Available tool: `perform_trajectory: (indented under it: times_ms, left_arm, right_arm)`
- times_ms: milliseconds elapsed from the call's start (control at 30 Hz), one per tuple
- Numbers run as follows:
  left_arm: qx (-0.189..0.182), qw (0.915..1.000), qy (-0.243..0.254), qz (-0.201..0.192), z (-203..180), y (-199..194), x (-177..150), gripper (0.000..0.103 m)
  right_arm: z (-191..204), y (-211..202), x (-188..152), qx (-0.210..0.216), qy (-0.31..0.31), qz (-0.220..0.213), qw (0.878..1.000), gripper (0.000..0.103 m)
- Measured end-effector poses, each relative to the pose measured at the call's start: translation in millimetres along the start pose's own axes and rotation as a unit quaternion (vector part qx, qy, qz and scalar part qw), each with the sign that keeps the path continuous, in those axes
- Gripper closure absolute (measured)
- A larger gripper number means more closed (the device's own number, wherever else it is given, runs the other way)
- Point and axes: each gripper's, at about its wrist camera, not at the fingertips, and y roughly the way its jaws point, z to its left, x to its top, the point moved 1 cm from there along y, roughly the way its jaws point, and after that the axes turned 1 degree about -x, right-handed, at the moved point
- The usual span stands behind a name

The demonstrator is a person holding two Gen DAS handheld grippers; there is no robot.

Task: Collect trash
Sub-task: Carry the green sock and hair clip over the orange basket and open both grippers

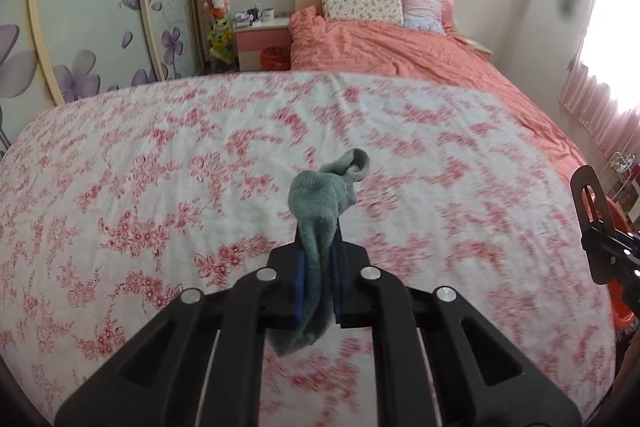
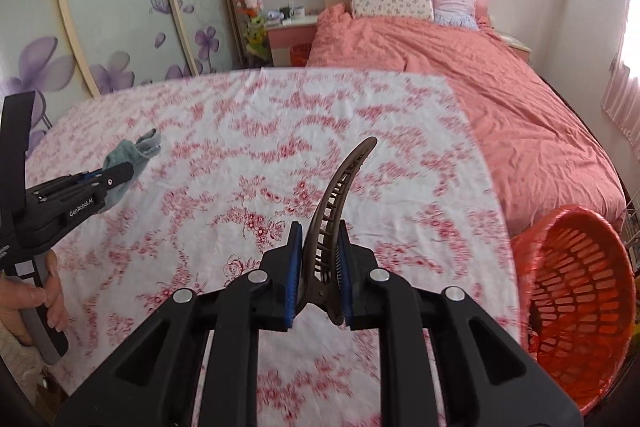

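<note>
My left gripper (image 1: 319,247) is shut on a grey-green sock (image 1: 320,203) and holds it above the floral tablecloth (image 1: 160,155). The sock's cuff sticks up beyond the fingertips and its toe hangs below. The left gripper (image 2: 116,173) and the sock (image 2: 134,151) also show at the left of the right wrist view. My right gripper (image 2: 319,251) is shut on a brown curved hair clip (image 2: 340,195) that points up and forward. An orange-red slotted trash basket (image 2: 576,303) with a red bag liner stands tilted at the table's right edge, just right of my right gripper.
The table with the floral cloth (image 2: 280,131) fills the foreground. Behind it is a bed with a salmon cover (image 2: 500,87) and pillows. A nightstand (image 1: 262,43) and a second red basket (image 1: 275,58) stand at the far left of the bed. Sliding wardrobe doors (image 1: 80,27) line the left.
</note>
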Motion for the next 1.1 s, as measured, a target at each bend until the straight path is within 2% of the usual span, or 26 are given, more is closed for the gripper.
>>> perform_trajectory:
  times_ms: [267,533,800,1100]
  left_arm:
    - [-0.021,0.9987,0.034,-0.030,-63.2,-47.6,14.8,0.092]
    - [-0.069,0.9930,0.082,-0.049,-143.1,-73.3,17.0,0.092]
    - [-0.148,0.9805,0.122,-0.044,-230.5,-81.2,8.3,0.092]
    - [-0.229,0.9595,0.163,-0.017,-332.9,-71.3,-13.5,0.092]
  right_arm:
    - [-41.3,-53.9,-5.6,-0.015,0.030,-0.049,0.998,0.086]
    - [-95.4,-92.1,-27.4,-0.046,0.079,-0.080,0.993,0.086]
    - [-144.4,-110.7,-51.8,-0.077,0.124,-0.090,0.985,0.086]
    - [-195.9,-110.4,-69.8,-0.099,0.159,-0.083,0.979,0.086]
